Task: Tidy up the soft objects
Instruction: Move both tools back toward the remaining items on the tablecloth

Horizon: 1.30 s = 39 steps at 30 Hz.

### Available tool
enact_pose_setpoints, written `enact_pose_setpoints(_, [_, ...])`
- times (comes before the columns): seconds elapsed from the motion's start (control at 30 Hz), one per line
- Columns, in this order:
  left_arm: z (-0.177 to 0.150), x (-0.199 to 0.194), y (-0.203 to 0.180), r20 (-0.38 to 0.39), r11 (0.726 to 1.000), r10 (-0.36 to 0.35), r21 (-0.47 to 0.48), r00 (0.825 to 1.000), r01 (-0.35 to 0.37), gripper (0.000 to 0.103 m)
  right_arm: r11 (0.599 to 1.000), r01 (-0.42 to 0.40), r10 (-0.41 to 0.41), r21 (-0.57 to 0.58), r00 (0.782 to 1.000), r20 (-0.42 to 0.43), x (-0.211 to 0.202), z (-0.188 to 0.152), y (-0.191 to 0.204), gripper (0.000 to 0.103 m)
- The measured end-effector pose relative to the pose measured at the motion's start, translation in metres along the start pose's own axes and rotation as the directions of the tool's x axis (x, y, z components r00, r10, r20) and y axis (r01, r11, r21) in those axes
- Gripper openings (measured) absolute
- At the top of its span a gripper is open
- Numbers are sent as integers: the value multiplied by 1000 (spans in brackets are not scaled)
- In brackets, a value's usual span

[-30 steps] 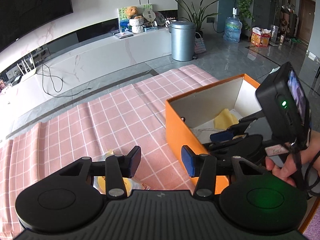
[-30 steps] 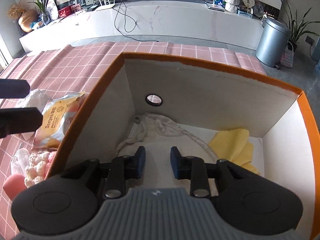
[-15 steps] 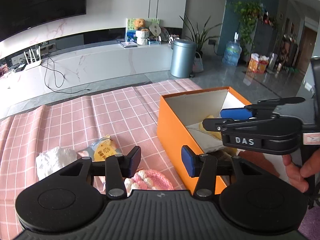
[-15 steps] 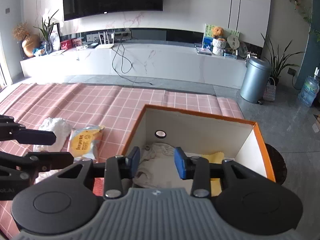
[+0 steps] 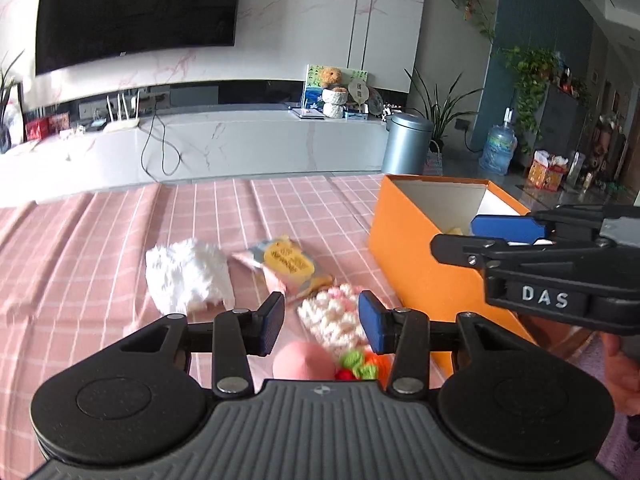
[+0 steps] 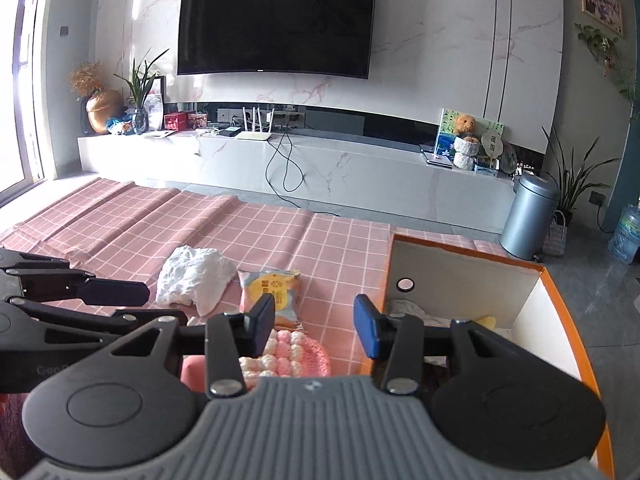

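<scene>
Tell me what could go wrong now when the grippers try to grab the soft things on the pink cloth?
1. The pink-and-white knitted piece, the round pink sponge and the green and red crochet bits lie bunched together, so the open left gripper might pinch two at once.
2. The right gripper, also empty, hangs close beside it; they could bump.
3. The orange cardboard box stands right next to the pile, and a swing could knock its wall.

- Orange box (image 6: 464, 276): top open, walls block sideways entry.
- Checked cloth (image 6: 192, 224) beyond white cloth (image 6: 192, 276), snack packet (image 6: 272, 292): bare, passable.
- Crochet piece (image 5: 334, 316), pink ball (image 5: 302, 364) crowd near edge.
</scene>
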State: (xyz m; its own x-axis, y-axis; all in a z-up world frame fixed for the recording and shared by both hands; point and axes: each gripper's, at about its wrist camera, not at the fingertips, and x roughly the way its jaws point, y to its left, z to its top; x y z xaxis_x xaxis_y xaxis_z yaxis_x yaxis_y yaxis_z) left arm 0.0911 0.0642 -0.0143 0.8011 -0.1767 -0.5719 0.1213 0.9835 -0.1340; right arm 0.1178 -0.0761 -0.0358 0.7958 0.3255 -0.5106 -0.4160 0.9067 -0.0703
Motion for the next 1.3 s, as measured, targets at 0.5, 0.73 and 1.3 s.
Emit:
enact_pose_setpoints(0.5, [-44,-5,40,-83,993,-25,-115,996,15,54,995,-32,24,-94,996,-88,11,-42,42,47])
enact_pose_setpoints(0.73, [-48,-2,30,-83,999,-36,-35,996,33,54,989,-67,48,-130,988,-150,27,-50,50,47])
enact_pose_setpoints(1.3, [-54,20,43,-149,997,-24,-75,989,13,54,986,-99,56,-137,957,-286,79,-68,55,50])
